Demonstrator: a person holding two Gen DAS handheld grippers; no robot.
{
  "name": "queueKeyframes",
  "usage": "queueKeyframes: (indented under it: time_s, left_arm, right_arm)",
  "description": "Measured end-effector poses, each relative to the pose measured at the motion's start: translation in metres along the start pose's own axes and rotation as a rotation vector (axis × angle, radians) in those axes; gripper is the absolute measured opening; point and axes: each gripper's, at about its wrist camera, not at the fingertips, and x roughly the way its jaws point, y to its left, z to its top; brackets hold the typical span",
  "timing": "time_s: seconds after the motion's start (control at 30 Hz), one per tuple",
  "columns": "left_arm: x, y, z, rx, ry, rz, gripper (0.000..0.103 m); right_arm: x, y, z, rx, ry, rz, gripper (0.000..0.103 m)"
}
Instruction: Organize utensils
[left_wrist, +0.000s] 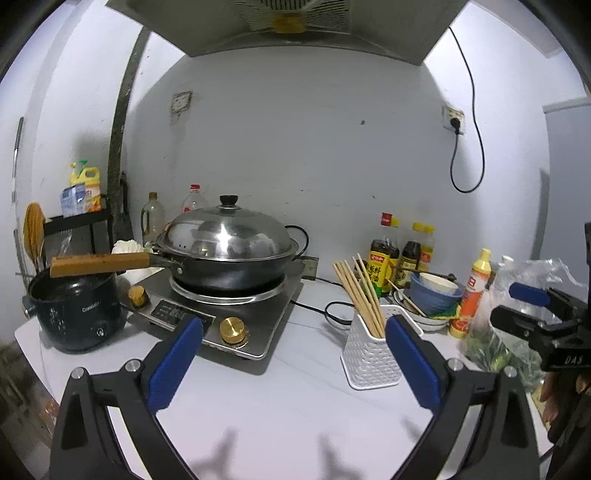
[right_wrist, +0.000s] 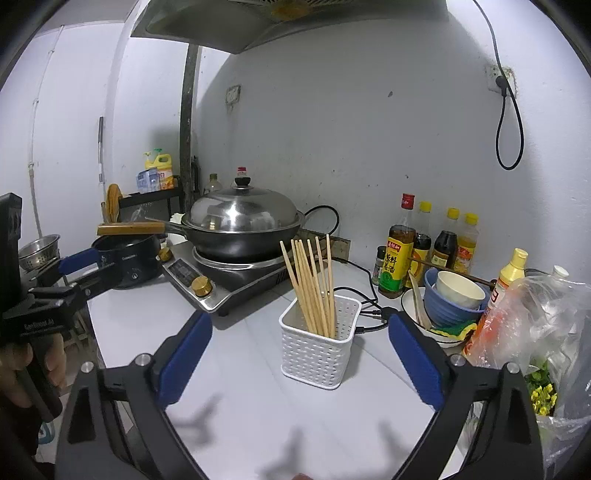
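A white perforated utensil holder stands on the white counter with several wooden chopsticks upright in it. My left gripper is open, blue pads wide apart, nothing between them; the holder sits just inside its right pad. My right gripper is open too, with the holder ahead between its spread pads, untouched. Each gripper shows at the edge of the other's view: the right gripper, the left gripper.
An induction cooker carries a lidded wok with a wooden handle. A dark electric pot stands left. Sauce bottles, stacked bowls and a plastic bag of greens crowd the right. Cables lie behind the holder.
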Motion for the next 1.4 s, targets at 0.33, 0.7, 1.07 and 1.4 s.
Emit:
queueKeyframes:
  time_s: [0.33,0.7,1.07,1.4]
  left_arm:
    - [0.007,-0.004,0.001,0.014,0.027,-0.014,0.099]
    - [0.01,-0.006,0.001,0.013,0.034,-0.015,0.099]
    - [0.009,-0.01,0.0,0.02,0.034,-0.019,0.099]
    - [0.005,-0.012,-0.002,0.024,0.032,-0.015,0.099]
  right_arm:
    - [0.013,-0.009,0.0,0.027,-0.005,0.017,0.096]
    - [0.018,-0.008,-0.002,0.028,0.005,0.007,0.096]
    - [0.019,-0.011,-0.005,0.033,0.011,0.005,0.096]
    - [0.019,-0.011,-0.006,0.037,0.016,0.007,0.097]
